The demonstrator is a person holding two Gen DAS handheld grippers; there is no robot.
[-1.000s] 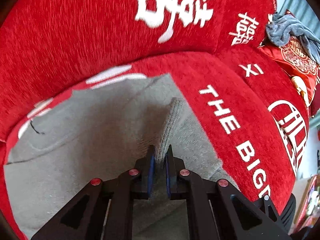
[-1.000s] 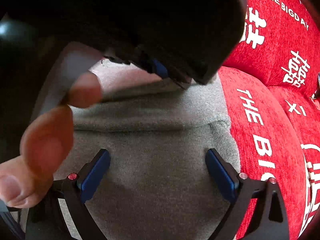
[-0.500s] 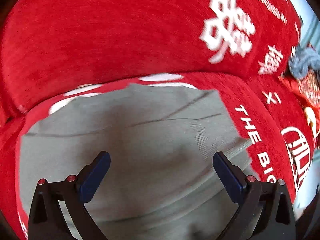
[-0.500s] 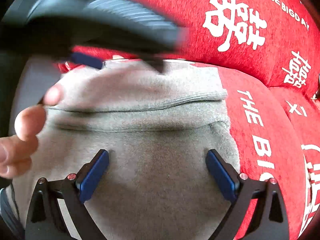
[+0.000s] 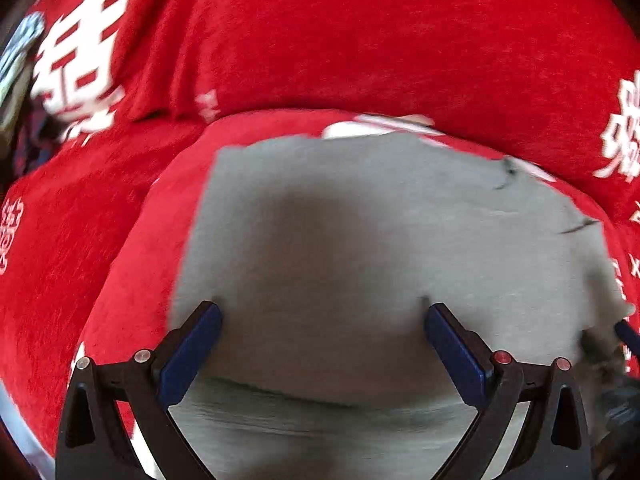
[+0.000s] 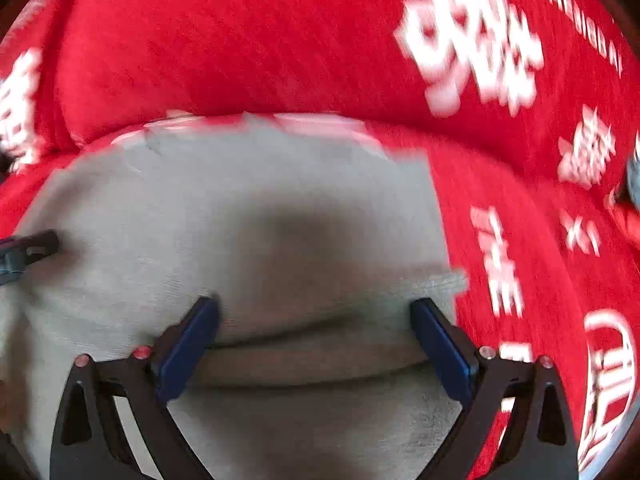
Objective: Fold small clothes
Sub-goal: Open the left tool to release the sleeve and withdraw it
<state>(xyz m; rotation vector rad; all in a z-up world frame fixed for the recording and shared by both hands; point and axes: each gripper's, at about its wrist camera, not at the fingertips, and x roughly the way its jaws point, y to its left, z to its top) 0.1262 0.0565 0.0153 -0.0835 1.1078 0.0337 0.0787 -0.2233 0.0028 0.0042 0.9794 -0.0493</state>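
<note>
Red sofa [image 5: 360, 40]: 1 grey garment [image 5: 380, 240].

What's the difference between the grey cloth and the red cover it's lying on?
The grey garment is plain, while the red cover carries white characters and lettering. The garment is the smaller piece and lies on top; the cover spreads beyond it on all the visible sides and up the backrest. The garment shows a fold ridge near the left tool and right tool; the cover looks stretched smooth. Both are soft fabric.
</note>
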